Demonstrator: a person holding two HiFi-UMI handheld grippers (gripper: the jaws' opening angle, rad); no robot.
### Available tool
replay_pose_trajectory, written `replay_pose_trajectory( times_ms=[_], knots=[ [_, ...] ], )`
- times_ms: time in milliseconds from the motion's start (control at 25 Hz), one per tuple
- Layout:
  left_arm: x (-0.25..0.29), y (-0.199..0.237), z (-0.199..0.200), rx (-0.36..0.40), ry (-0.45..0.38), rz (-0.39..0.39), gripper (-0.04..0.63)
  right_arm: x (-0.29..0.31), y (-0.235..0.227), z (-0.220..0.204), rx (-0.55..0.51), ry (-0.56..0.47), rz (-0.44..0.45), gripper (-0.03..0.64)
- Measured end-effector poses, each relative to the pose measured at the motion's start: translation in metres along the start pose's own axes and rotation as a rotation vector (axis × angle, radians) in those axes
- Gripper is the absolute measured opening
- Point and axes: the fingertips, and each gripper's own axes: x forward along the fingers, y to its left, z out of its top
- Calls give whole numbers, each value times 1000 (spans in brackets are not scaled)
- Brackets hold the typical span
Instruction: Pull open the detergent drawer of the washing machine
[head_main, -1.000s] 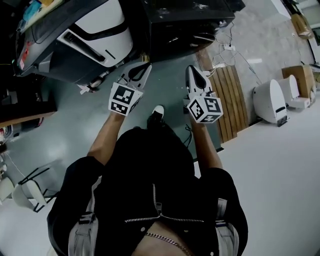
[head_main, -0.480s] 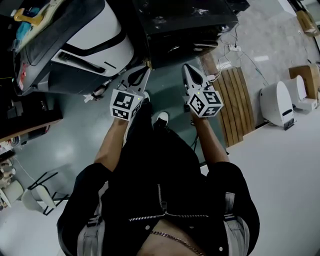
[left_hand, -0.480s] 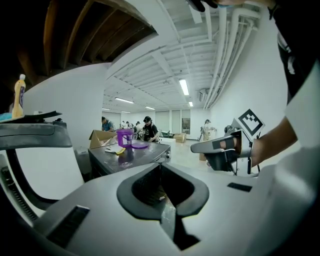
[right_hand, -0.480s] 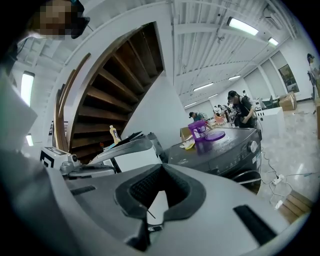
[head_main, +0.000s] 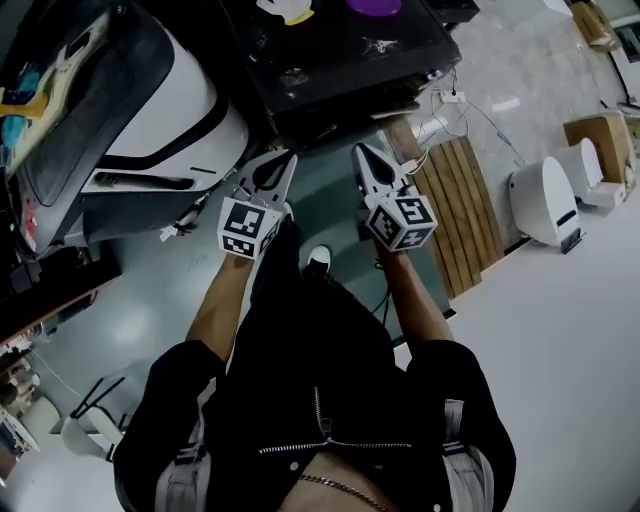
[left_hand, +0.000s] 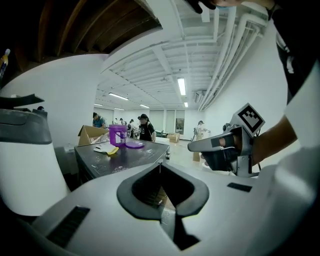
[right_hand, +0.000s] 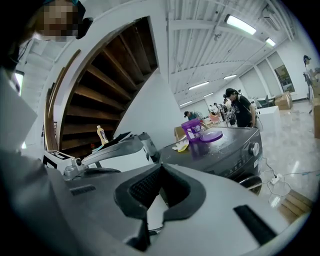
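The black washing machine (head_main: 340, 60) stands ahead of me, and its knobbed front panel (right_hand: 255, 148) shows in the right gripper view. I cannot make out the detergent drawer in any view. My left gripper (head_main: 288, 157) is held in the air just short of the machine's front, its jaws shut on nothing. My right gripper (head_main: 358, 152) hangs beside it at the same height, also shut and empty. Neither touches the machine. In the left gripper view the shut tips (left_hand: 160, 164) point over the machine's dark top (left_hand: 125, 155).
A purple cup (right_hand: 191, 130) and purple lid (right_hand: 212, 136) sit on the machine's top. A large white appliance (head_main: 170, 110) stands to the left. A wooden pallet (head_main: 455, 200), cables (head_main: 450, 100) and white units (head_main: 540, 200) lie to the right. People stand far behind.
Both grippers have moved forward towards the black machine, and more of its top with the purple things has come into view. Both have stayed shut and empty.
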Motion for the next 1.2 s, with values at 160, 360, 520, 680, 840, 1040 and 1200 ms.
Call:
replay_pose_trajectory(
  times_ms=[160, 360, 520, 680, 840, 1040, 1200],
  knots=[
    [25, 13, -13, -6, 16, -34, 23, 29, -17, -9, 99, -21, 27, 8],
    [45, 27, -34, -19, 59, -71, 23, 58, -39, -35, 225, -21, 21, 3],
    [55, 41, -43, -34, 68, -73, 23, 83, -54, -62, 336, 2, 42, -2],
    [61, 50, -50, -38, 77, -79, 23, 106, -65, -80, 413, -6, 99, 3],
    [64, 50, -58, -39, 79, -102, 23, 124, -72, -95, 500, -34, 128, 39],
    [66, 50, -75, -65, 99, -110, 23, 140, -88, -109, 571, -52, 123, 159],
    [61, 58, -85, -75, 120, -110, 23, 154, -100, -105, 746, -163, 156, 314]
  ],
)
